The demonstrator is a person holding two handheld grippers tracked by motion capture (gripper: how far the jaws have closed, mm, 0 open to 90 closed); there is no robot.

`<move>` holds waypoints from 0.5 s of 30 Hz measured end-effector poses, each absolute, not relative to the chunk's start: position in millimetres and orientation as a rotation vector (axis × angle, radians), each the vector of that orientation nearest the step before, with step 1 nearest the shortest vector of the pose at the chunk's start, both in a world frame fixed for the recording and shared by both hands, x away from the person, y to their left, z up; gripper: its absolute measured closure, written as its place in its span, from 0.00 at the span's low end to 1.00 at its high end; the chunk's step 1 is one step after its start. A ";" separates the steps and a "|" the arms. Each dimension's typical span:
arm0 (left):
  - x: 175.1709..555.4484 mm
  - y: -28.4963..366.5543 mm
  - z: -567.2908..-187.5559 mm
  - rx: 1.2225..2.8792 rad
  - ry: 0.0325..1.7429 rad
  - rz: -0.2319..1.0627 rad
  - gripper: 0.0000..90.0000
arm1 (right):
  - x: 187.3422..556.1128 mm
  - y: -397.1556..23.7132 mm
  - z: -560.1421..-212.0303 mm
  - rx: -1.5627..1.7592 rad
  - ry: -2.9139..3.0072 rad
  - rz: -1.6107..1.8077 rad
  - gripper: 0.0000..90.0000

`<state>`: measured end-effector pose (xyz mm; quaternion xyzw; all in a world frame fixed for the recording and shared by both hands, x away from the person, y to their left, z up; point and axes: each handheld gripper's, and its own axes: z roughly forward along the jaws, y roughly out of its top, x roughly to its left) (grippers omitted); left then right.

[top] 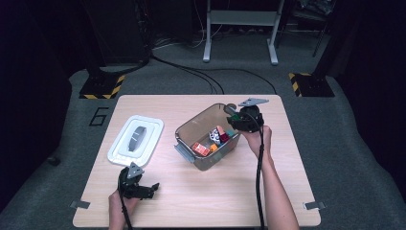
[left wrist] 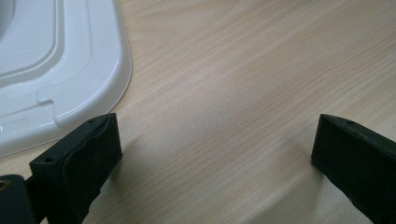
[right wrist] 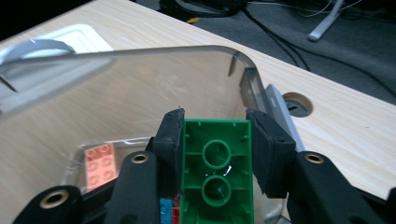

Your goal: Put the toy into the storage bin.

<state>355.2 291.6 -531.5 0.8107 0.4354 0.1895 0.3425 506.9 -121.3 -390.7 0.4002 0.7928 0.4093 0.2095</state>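
A clear plastic bin (top: 191,125) stands mid-table with several coloured bricks (top: 200,149) inside. My right gripper (top: 231,117) hovers over the bin's far right corner, shut on a green brick (right wrist: 215,177) whose hollow underside faces the camera; the bin wall (right wrist: 116,98) and a pale red brick (right wrist: 99,165) on its floor lie beyond. The bin's white lid (top: 135,139) lies flat to the left, and its corner (left wrist: 56,70) shows in the left gripper view. My left gripper (top: 149,189) rests low near the table's front edge, open, with bare wood between its fingers (left wrist: 88,158).
The wooden table (top: 210,191) has a round cable hole (right wrist: 297,104) near the bin's far corner. Beyond the far edge are grey floor, cables, black-and-yellow stand bases (top: 101,86) and a white frame (top: 242,28).
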 end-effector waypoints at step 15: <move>355.1 291.6 -531.6 2.107 1.132 0.493 0.02 | 503.5 -119.0 -393.4 1.091 2.199 1.010 0.49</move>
